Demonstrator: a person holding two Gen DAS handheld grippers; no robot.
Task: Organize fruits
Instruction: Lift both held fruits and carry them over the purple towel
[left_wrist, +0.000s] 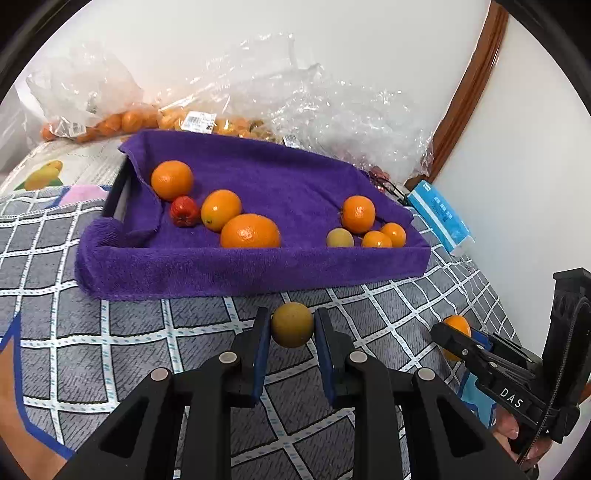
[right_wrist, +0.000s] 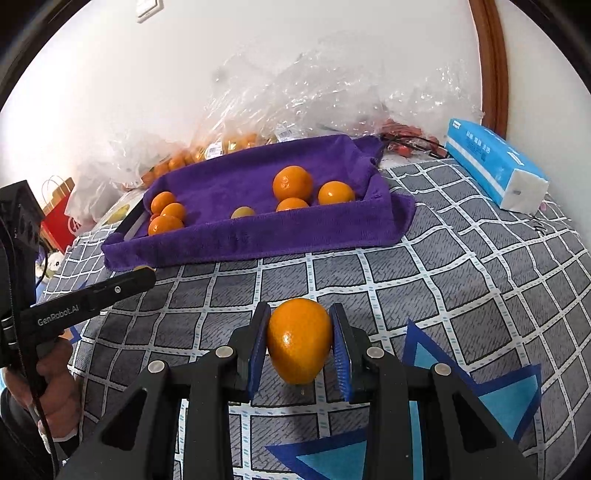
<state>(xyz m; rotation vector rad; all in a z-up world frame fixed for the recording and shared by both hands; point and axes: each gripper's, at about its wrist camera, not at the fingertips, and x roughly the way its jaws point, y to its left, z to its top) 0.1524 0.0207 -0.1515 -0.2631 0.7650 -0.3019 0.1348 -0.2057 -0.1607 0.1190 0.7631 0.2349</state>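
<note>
My left gripper pinches a small round yellow-green fruit between its two blue ridged pads, just in front of my camera and up off the cloth. My right gripper squeezes a smooth, shiny orange, shaped a bit like an egg, between the same kind of blue pads. Both fruits hang over the bedspread, a soft gray cover with white criss-cross lines that make squares. Straight ahead of both tools sits the tray, a box shape wrapped in a fuzzy purple towel. On the far left side of it lie three round oranges and one bumpy red fruit. On the right side lie three smaller oranges and one pale yellow fruit. Behind the tray are crinkly clear plastic bags with more oranges inside. Off to my right lies a blue and white soft tissue pack.
</note>
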